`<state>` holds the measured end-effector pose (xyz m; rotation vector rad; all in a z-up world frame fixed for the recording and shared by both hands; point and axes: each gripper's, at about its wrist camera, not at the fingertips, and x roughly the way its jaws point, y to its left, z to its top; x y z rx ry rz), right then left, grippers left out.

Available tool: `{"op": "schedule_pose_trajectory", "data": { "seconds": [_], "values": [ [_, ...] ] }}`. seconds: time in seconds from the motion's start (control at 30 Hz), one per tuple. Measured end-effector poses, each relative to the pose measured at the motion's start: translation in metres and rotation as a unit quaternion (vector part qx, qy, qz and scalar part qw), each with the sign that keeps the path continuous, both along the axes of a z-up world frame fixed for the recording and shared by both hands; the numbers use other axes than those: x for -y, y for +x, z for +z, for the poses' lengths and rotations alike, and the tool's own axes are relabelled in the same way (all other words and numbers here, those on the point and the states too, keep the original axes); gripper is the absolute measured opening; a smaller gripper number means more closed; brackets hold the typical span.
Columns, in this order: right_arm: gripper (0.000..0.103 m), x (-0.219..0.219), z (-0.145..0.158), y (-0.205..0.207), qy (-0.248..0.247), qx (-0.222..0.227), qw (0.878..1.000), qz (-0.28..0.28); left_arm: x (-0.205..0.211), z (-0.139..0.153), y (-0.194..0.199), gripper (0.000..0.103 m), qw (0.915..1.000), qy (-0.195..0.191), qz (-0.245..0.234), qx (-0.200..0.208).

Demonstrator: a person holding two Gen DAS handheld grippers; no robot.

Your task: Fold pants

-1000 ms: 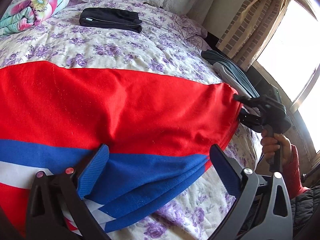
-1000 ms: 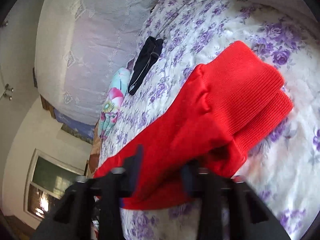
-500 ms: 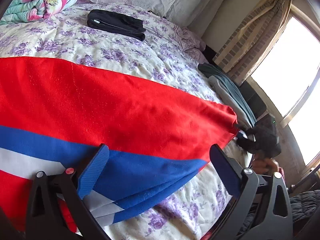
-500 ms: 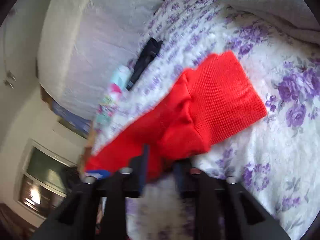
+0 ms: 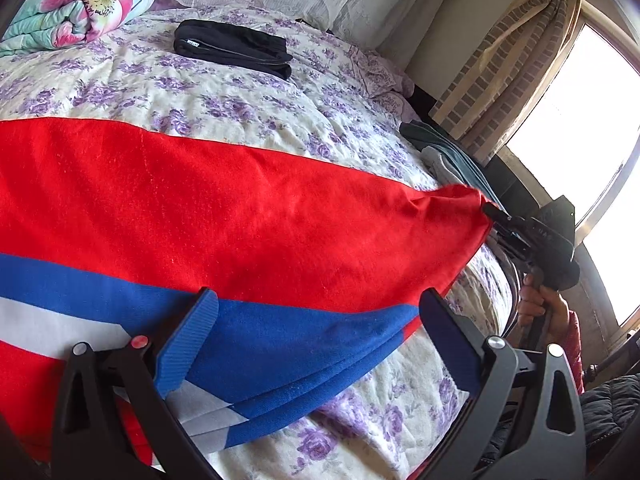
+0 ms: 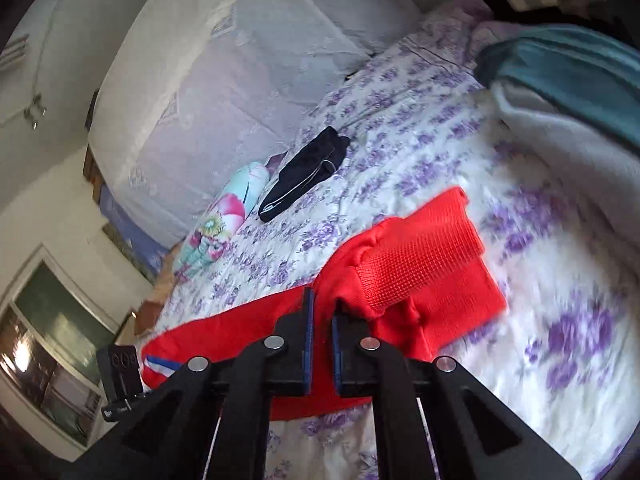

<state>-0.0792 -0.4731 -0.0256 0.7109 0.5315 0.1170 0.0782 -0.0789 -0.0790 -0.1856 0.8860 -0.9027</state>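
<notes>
Red pants (image 5: 240, 216) with a blue and white side stripe lie spread across the flowered bed (image 5: 200, 92). My left gripper (image 5: 316, 344) hovers open over the blue stripe, its blue pads (image 5: 188, 344) wide apart and gripping nothing. At the far right, my right gripper (image 5: 490, 210) is shut on the pants' leg end and holds that corner raised and taut. In the right wrist view, the right gripper (image 6: 322, 304) pinches red fabric just behind the ribbed cuff (image 6: 420, 272), which droops onto the bedspread. A person's hand (image 5: 536, 304) holds the right gripper's handle.
A folded black garment (image 5: 236, 46) lies near the headboard beside a rolled floral quilt (image 5: 80, 8). Teal and grey clothes (image 6: 560, 68) are piled at the bed's edge by the curtain and bright window (image 5: 580, 120). Bare bedspread shows beyond the pants.
The right gripper briefly loosened, then closed again on the leg end nearer the cuff. It rose and rolled, lifting that corner. The left gripper stayed open over the stripe.
</notes>
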Motion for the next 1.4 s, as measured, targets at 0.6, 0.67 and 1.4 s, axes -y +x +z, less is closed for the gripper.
{"op": "schedule_pose_trajectory", "data": {
  "seconds": [0.6,0.67,1.4],
  "values": [
    [0.053,0.008,0.031,0.005,-0.107,-0.001,0.994,-0.037,0.009,0.04,-0.004,0.098,0.999,0.006,0.04,0.021],
    [0.053,-0.001,0.021,0.024,-0.129,-0.022,0.991,-0.013,0.019,0.039,-0.003,0.098,0.9944,0.061,0.071,0.049],
    [0.081,-0.104,0.012,0.039,-0.177,-0.031,0.965,0.191,-0.036,0.021,-0.018,0.098,0.9737,0.138,0.164,0.078]
  ]
}}
